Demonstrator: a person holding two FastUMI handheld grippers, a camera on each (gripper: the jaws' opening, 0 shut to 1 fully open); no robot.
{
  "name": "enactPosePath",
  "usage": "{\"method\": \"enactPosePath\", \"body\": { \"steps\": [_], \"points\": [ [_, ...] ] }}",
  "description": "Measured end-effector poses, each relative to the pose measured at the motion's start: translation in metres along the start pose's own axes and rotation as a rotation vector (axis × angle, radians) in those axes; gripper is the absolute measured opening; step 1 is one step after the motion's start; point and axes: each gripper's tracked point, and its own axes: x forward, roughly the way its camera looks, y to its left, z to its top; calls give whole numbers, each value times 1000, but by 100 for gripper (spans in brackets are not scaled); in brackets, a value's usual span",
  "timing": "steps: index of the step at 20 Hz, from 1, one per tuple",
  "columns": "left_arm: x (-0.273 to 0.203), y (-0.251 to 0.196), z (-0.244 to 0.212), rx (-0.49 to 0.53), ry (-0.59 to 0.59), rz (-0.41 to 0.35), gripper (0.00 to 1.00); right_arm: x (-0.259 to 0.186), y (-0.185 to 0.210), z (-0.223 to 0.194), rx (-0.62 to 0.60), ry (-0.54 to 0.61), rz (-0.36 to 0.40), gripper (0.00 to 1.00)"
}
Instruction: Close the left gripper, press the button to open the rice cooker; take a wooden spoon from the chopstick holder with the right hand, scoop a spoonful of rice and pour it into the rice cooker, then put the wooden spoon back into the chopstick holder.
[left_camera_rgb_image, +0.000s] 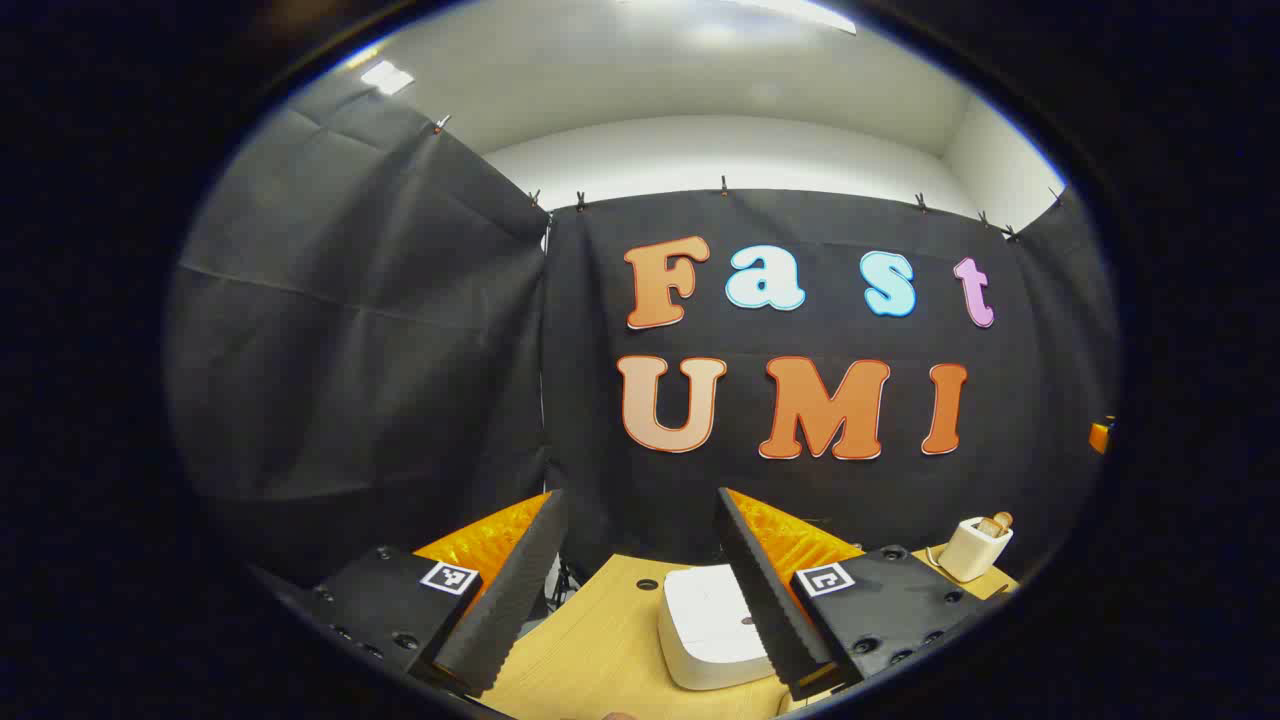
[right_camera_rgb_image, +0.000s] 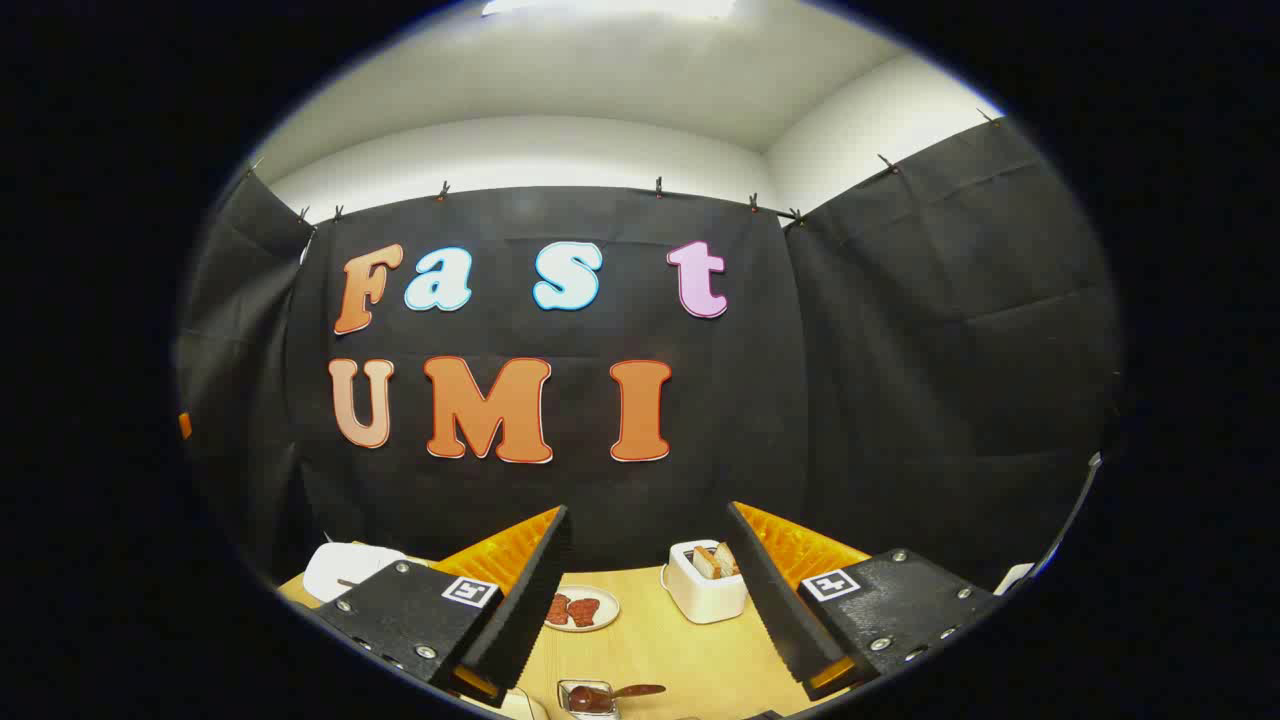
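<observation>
- On the wooden table (left_camera_rgb_image: 590, 650), left gripper view: white rice cooker (left_camera_rgb_image: 712, 628), lid down, sits between the fingers' far ends, partly behind the right-hand finger.
- Left gripper (left_camera_rgb_image: 640, 590): fingers spread wide, nothing between them, held above the table and clear of the cooker.
- Far right of the same view: white chopstick holder (left_camera_rgb_image: 974, 547) near the table's back edge, wooden spoon (left_camera_rgb_image: 995, 523) handle end poking out of its top.
- Right gripper view: right gripper (right_camera_rgb_image: 650, 600) also spread wide, gripping nothing, raised above the table.
- Between its fingers, farther off: the chopstick holder (right_camera_rgb_image: 706, 592) with wooden utensils (right_camera_rgb_image: 716, 561) standing inside; which one is the spoon, cannot tell.
- Left of the holder: small plate (right_camera_rgb_image: 583, 607) with reddish-brown pieces on it.
- Bottom edge: small clear container (right_camera_rgb_image: 590, 697) with dark contents, a spoon-like handle (right_camera_rgb_image: 635, 690) lying across it. Contents too small to identify.
- Far left of this view: the rice cooker (right_camera_rgb_image: 345, 568), partly behind the left-hand finger.
</observation>
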Motion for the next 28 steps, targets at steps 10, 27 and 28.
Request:
{"method": "enactPosePath", "body": {
  "steps": [10, 27, 28],
  "points": [
    [7, -9, -5, -41, 59, -102, 100, -28, -5, 13, -1, -1, -54, 94],
    [0, 2, -25, 32, 112, -32, 6, -20, 7, 8, -15, 8, -11, 94],
    [5, -4, -26, 13, 106, -53, 6, -20, 8, 8, -18, 9, -9, 94]
  ]
}}
